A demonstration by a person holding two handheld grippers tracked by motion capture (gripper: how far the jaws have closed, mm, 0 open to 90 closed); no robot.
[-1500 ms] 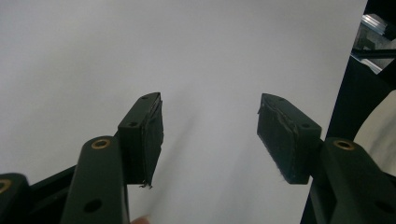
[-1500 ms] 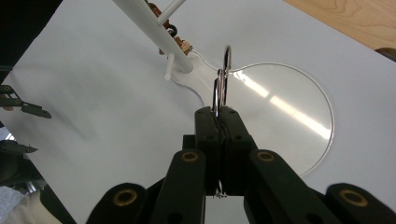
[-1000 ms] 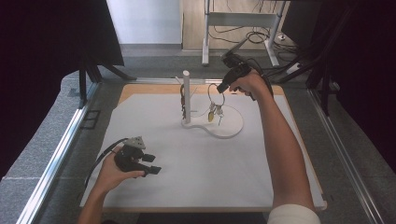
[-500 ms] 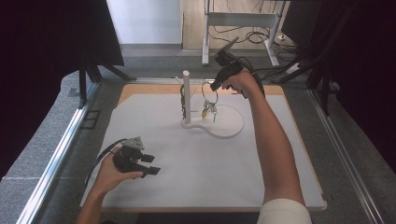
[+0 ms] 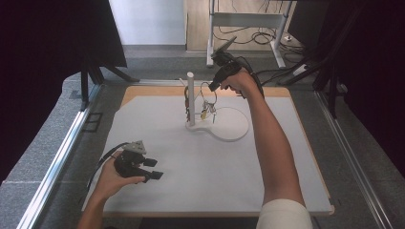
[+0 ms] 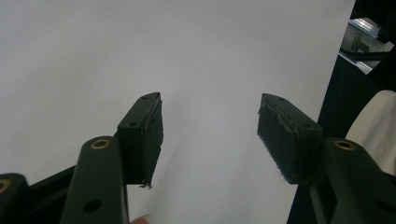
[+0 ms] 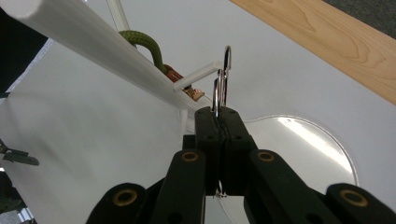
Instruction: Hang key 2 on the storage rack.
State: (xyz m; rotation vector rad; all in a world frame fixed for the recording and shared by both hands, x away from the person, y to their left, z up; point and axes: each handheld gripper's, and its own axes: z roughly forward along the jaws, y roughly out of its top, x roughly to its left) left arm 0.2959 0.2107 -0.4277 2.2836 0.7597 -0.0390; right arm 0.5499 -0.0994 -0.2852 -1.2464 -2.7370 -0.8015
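A white stand has an upright post (image 5: 191, 93) and a flat round base (image 5: 231, 125) at the far middle of the white mat (image 5: 200, 167). My right gripper (image 5: 212, 87) is shut on a metal key ring (image 5: 206, 90), and its keys (image 5: 207, 110) dangle just right of the post. In the right gripper view the ring (image 7: 222, 77) rises from the shut jaws (image 7: 218, 114), right at the tip of a small white peg (image 7: 198, 74) on the post (image 7: 88, 39). A green cord (image 7: 148, 45) hangs on the post's other side. My left gripper (image 5: 155, 169) rests open at the near left, its jaws (image 6: 210, 130) holding nothing.
A wooden board edge (image 5: 143, 90) shows beyond the mat. Metal rails (image 5: 62, 148) run along both table sides. A table frame and cables (image 5: 248, 28) stand on the floor behind. The person's right forearm (image 5: 270, 143) stretches across the mat's right half.
My right gripper has carried the key ring up and leftward, from over the round base to beside the post. The left gripper has stayed put.
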